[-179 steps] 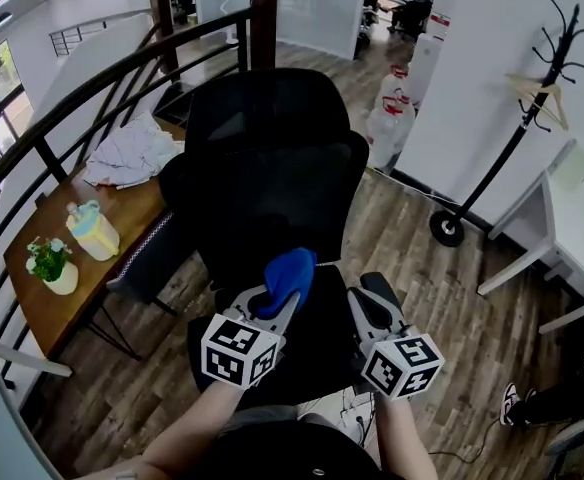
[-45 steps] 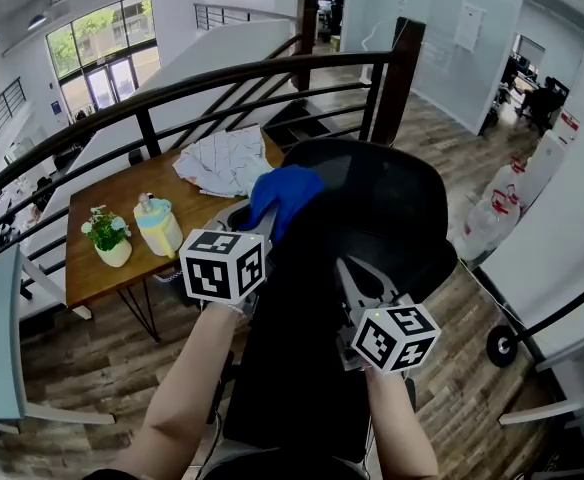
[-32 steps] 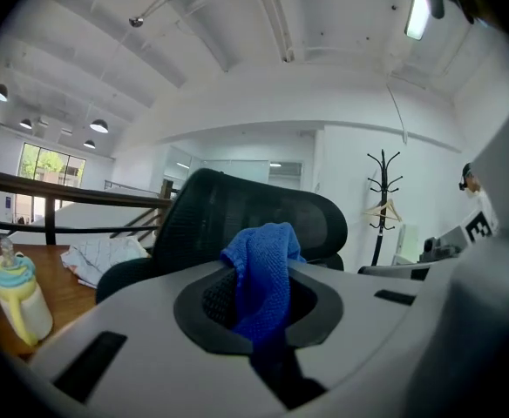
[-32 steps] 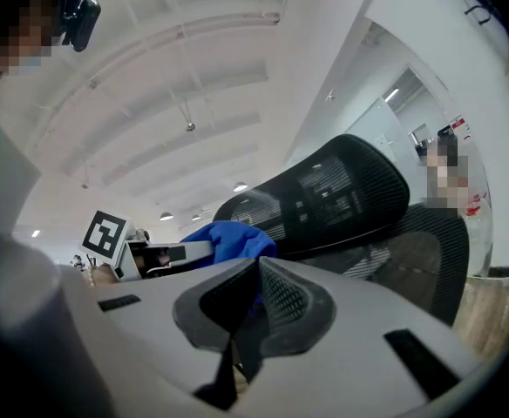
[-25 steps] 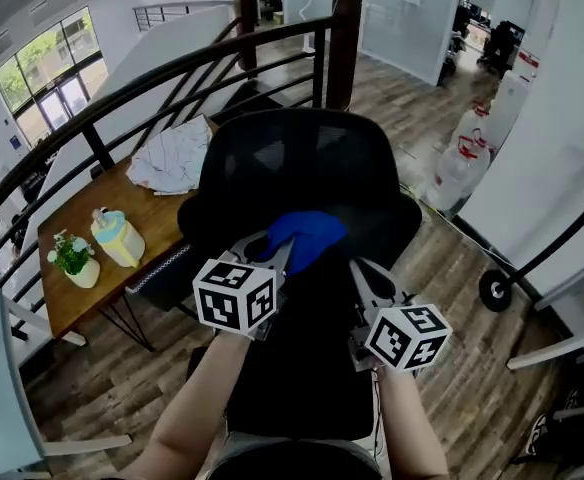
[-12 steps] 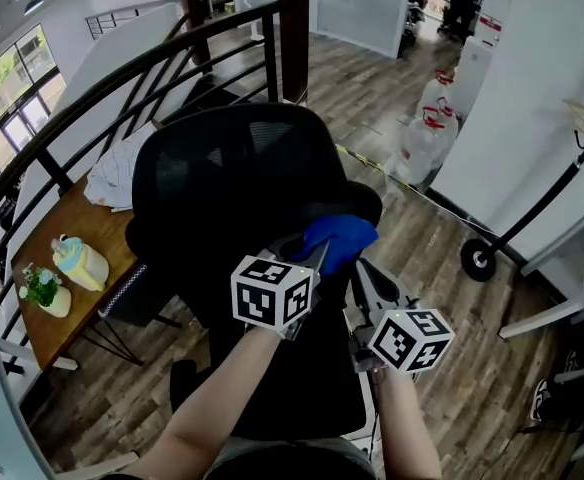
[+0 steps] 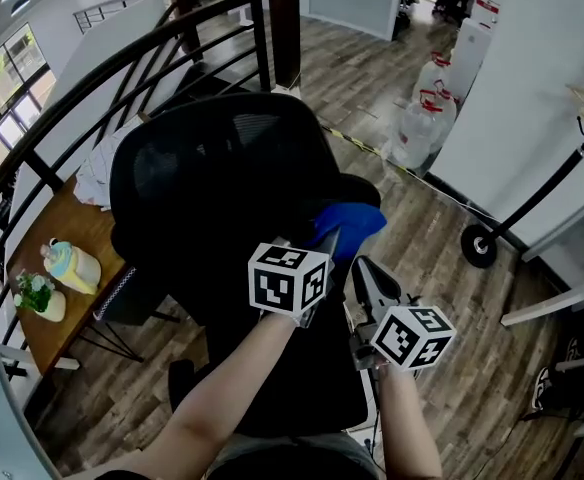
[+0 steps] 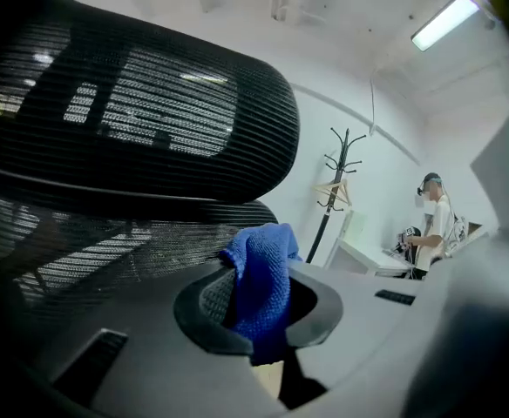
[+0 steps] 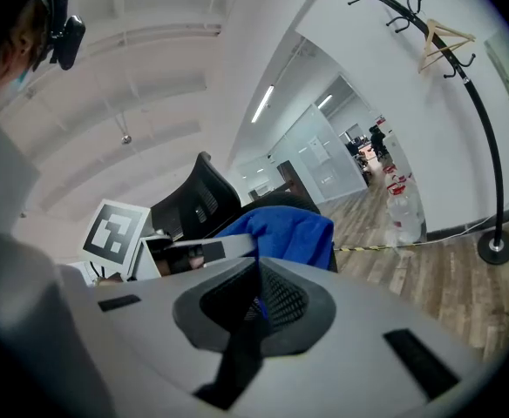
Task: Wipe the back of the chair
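Pinching blue cloth [image 7: 350, 225] | left tongs [image 7: 325, 241] | at chair back [image 7: 212, 168]

wooden table [image 7: 62, 223] | potted plant [image 7: 34, 296] on it | black railing [image 7: 284, 38] behind | coat stand [image 7: 480, 246] right

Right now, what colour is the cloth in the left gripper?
Solid blue. The cloth shows best in the left gripper view, pinched between the fingers.

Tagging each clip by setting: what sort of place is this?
Probably an open office on an upper floor: a black mesh office chair, a coat stand, and a stair railing.
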Motion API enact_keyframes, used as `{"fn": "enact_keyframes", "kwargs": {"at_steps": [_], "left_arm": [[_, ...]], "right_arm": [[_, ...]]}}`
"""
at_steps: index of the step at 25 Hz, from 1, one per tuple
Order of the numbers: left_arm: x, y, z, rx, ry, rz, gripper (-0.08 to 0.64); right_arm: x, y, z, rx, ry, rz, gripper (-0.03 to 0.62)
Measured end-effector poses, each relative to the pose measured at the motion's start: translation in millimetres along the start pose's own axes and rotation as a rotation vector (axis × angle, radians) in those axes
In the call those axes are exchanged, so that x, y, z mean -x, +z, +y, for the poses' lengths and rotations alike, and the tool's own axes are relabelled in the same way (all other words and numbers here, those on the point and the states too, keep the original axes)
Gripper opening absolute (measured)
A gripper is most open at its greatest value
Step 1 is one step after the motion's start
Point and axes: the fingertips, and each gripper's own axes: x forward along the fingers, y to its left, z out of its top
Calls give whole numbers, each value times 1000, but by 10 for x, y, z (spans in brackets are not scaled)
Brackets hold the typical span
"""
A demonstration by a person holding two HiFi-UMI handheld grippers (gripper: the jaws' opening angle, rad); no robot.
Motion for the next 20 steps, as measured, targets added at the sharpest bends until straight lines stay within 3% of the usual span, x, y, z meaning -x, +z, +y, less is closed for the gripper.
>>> {"fn": "enact_keyframes", "kwargs": {"at_steps": [20], "left_arm": [[285, -2, 453, 56, 113, -29, 43]], "right_arm": [[-128, -88, 137, -25, 44, 36, 31]]}}
